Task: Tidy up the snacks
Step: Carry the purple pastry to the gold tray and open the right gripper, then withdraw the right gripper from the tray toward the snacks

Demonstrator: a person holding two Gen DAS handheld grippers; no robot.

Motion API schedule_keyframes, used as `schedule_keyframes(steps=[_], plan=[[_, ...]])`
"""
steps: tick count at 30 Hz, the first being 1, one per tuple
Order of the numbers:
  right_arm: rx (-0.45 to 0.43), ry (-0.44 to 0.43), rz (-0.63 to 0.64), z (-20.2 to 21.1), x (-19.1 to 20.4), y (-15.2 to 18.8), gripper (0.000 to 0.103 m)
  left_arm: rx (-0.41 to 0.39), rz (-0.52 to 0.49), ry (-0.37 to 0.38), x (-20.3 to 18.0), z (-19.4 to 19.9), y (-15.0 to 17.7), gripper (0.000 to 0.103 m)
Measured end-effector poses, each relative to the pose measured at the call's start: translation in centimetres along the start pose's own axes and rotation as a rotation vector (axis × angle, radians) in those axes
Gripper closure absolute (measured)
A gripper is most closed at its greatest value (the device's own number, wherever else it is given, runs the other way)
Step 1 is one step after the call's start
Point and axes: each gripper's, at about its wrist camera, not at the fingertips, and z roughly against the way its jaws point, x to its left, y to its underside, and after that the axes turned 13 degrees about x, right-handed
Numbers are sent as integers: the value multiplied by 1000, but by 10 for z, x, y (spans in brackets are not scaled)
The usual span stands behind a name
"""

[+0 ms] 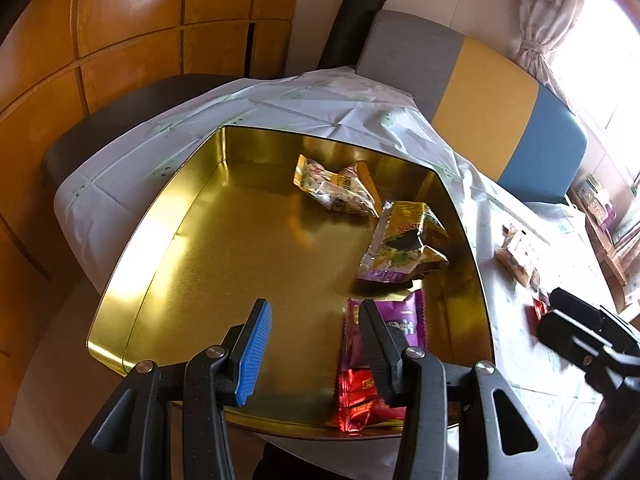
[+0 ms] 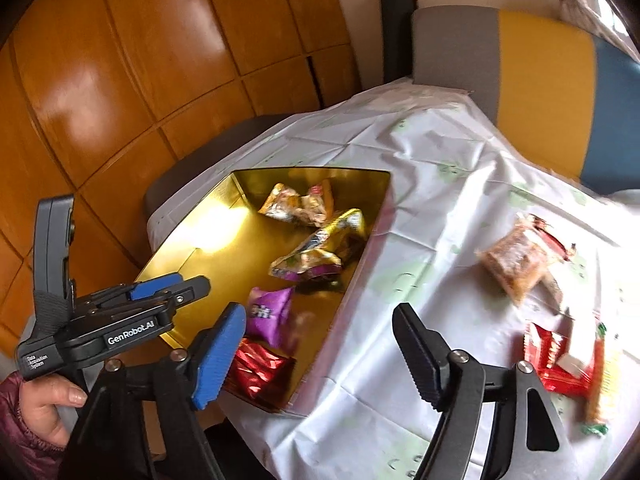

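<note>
Nearest us, the left gripper (image 1: pixel 312 346) hangs tilted down over the gold tin (image 1: pixel 160 240), its jaws part spread and pinching nothing; we judge it waits there between drops. Red (image 1: pixel 360 396), purple (image 1: pixel 404 320) and gold packets (image 1: pixel 404 240) already lie along the tin's right side. Our right gripper (image 2: pixel 320 356), jaws spread wide and empty, points toward the loose snacks (image 2: pixel 516 260) on the tablecloth (image 2: pixel 420 184), probably to fetch another.

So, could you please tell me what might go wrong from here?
1. The gold tin juts past the table edge, so a knock from the left claw might tip it.
2. The snacks beside the open right claw overlap, so it may pinch two.
</note>
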Motion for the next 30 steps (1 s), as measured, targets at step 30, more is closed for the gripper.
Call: schedule_keyframes(steps=[30], plan=[[-18, 276, -256, 72, -164, 44, 12, 18, -150, -6, -49, 3, 5, 57]])
